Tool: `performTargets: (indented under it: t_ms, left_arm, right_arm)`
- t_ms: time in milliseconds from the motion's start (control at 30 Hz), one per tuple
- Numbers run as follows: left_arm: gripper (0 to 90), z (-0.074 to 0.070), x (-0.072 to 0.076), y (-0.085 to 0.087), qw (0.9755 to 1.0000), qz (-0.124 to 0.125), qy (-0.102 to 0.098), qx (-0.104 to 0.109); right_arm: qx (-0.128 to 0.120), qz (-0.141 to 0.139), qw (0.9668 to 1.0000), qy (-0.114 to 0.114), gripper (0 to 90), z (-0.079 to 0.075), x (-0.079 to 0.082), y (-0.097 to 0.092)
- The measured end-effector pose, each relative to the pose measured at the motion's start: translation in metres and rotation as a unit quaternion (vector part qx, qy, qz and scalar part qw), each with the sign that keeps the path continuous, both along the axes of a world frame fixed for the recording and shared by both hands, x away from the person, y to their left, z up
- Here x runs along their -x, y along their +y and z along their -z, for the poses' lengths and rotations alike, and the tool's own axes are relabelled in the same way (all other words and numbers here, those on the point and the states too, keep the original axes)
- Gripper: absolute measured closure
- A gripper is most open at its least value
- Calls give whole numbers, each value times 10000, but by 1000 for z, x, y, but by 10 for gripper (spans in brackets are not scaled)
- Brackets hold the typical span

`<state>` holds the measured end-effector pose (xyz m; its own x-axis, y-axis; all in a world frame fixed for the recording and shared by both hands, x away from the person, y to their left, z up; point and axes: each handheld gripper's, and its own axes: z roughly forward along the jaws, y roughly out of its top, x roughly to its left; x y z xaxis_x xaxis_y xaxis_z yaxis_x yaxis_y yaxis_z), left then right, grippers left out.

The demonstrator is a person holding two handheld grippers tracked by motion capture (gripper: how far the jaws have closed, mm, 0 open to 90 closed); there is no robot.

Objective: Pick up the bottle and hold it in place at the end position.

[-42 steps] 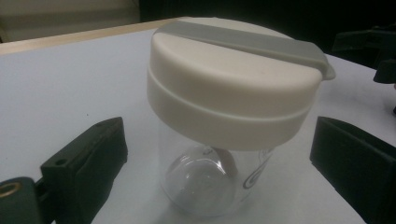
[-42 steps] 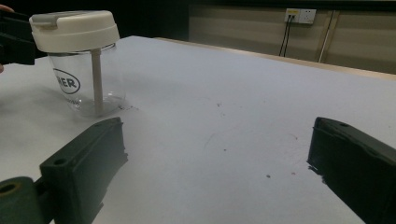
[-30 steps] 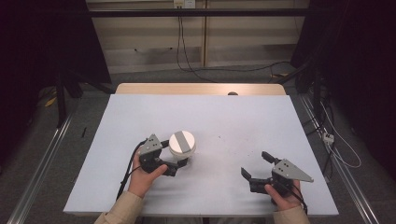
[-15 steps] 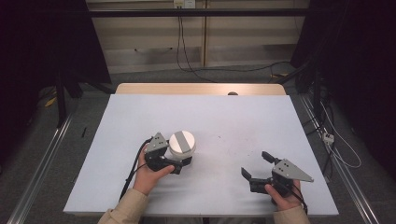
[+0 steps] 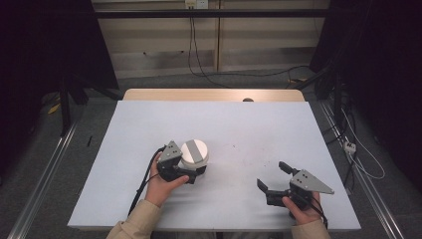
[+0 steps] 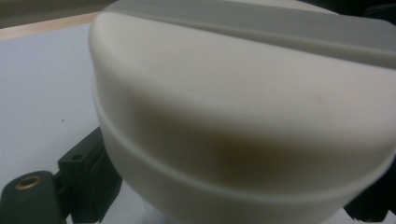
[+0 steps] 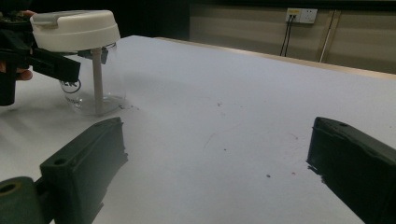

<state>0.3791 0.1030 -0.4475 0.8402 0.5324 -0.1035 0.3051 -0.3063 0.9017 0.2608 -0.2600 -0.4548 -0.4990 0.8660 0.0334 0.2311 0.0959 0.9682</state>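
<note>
left claw (image 5: 195,172) moved in around the white-lidded cup (image 5: 193,153), jaws just been closing on it

The bench (image 5: 249,129) is a wide, pale grey-white slab with a strip of bare wood along its far edge. A clear cup (image 7: 95,88) with a white lid (image 5: 194,152) and a pale straw inside stands upright on the bench, left of its middle and toward the near edge. To the right of the cup, the surface carries a scatter of small dark specks and faint scuff marks (image 7: 224,135). A small dark round thing (image 5: 247,99) sits at the far wooden edge, well apart from the cup; what it is cannot be told.
</note>
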Motion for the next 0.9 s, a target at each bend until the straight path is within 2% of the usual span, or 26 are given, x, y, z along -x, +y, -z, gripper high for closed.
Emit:
performTargets:
  t_ms: [433,733,900]
  left_arm:
    - [177,-2,1,-2,9995,-7,-258,-197]
    - [182,-2,1,-4,9995,-25,-267,-178]
    - [183,-2,2,-5,9990,-10,-380,-233]
  right_arm:
    - [18,-1,10000,3,38,0,0,0]
    - [21,-7,10000,-3,38,0,0,0]
    - [14,-1,10000,-11,38,0,1,0]
